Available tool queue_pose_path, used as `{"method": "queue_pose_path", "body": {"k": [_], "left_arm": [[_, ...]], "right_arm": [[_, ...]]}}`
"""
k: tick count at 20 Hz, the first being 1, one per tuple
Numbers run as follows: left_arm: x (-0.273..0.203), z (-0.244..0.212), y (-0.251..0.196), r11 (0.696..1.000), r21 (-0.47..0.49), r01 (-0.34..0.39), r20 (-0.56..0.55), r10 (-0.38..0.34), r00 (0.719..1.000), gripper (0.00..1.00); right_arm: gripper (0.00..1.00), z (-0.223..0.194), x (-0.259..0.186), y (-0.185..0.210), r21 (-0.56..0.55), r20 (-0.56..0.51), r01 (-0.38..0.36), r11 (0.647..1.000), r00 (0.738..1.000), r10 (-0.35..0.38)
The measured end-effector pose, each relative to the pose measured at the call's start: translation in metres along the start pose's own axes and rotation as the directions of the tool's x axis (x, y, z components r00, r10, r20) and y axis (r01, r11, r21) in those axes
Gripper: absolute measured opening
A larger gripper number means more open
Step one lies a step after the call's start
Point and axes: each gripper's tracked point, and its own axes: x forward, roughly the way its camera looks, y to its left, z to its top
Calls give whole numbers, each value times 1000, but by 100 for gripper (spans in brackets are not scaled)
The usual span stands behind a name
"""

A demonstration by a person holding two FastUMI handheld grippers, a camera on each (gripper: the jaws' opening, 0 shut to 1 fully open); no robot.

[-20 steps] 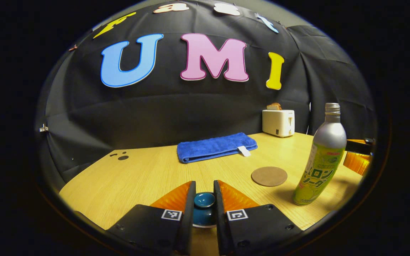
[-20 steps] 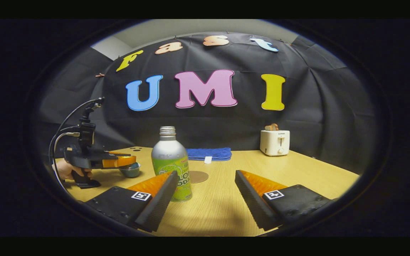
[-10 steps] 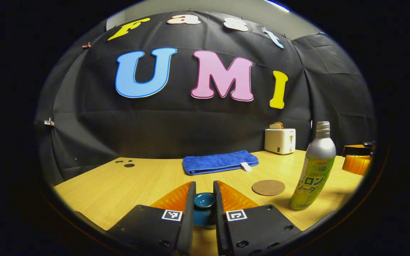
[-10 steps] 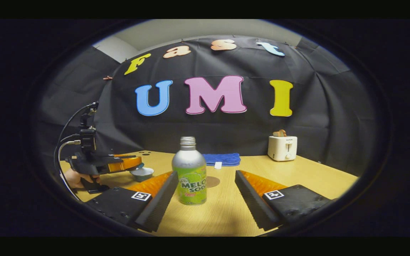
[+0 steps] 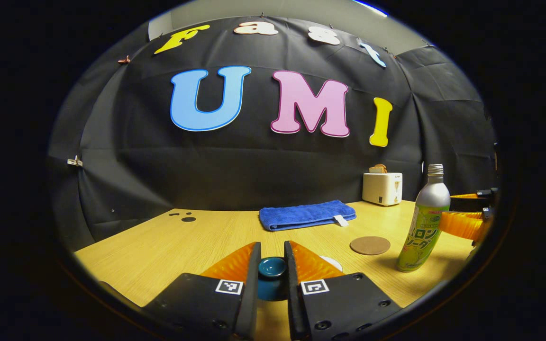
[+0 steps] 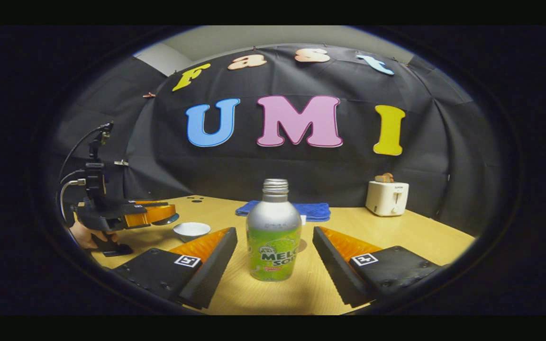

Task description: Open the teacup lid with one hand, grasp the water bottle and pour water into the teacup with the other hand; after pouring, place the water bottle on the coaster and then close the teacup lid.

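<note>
- Left hand-held gripper (image 5: 272, 258) is clamping both fingers on the knob of the dark teal teacup lid (image 5: 272, 268), holding it lifted above the wooden worktop (image 5: 168, 241).
- In the right gripper view, that same hand-held gripper (image 6: 159, 215) is showing at the far left, gripped by a person's hand (image 6: 83, 234), with the lid hanging above and just left of the uncovered teacup.
- Teacup (image 6: 191, 230) is sitting open on the worktop, pale inside, near the left finger of the right hand-held gripper; in the left gripper view a sliver of its white rim (image 5: 332, 262) is peeking out beside the right finger.
- Right hand-held gripper (image 6: 275, 263) is standing wide open, its fingers flanking the water bottle without touching it.
- Water bottle (image 6: 273, 232), silver on top with a green label and no cap, is standing upright on the worktop between those fingers; in the left gripper view it (image 5: 423, 222) is standing at the right.
- Round brown coaster (image 5: 370, 245) is lying flat just left of the bottle, with nothing on it.
- Folded blue towel (image 5: 306, 214) is lying toward the far side of the worktop.
- White toaster (image 5: 382, 187) with a slice of bread in it is sitting at the far right, against the black cloth wall.
</note>
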Motion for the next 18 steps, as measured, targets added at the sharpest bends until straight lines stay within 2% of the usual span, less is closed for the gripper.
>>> {"method": "queue_pose_path", "body": {"k": [7,11,14,15,17,18], "left_arm": [[-1,1,7,1000,0,-1,0,1,1000,30],[-2,1,7,1000,1,14,0,-14,1000,30],[0,0,5,1000,1,21,0,-21,1000,30],[0,1,5,1000,1,23,0,-23,1000,29],[-1,1,7,1000,1,22,1,-22,1000,29],[0,1,7,1000,1,20,0,-20,1000,30]], "right_arm": [[99,-8,45,-4,29,-44,27,999,999,-26],[99,-13,56,-11,-5,-47,68,998,997,-68],[99,-18,61,-9,13,-61,70,997,996,-69],[98,-19,62,-9,17,-62,72,997,996,-70],[85,-20,64,-10,17,-66,84,996,994,-82],[85,-18,62,-8,12,-67,80,997,995,-79]]}}
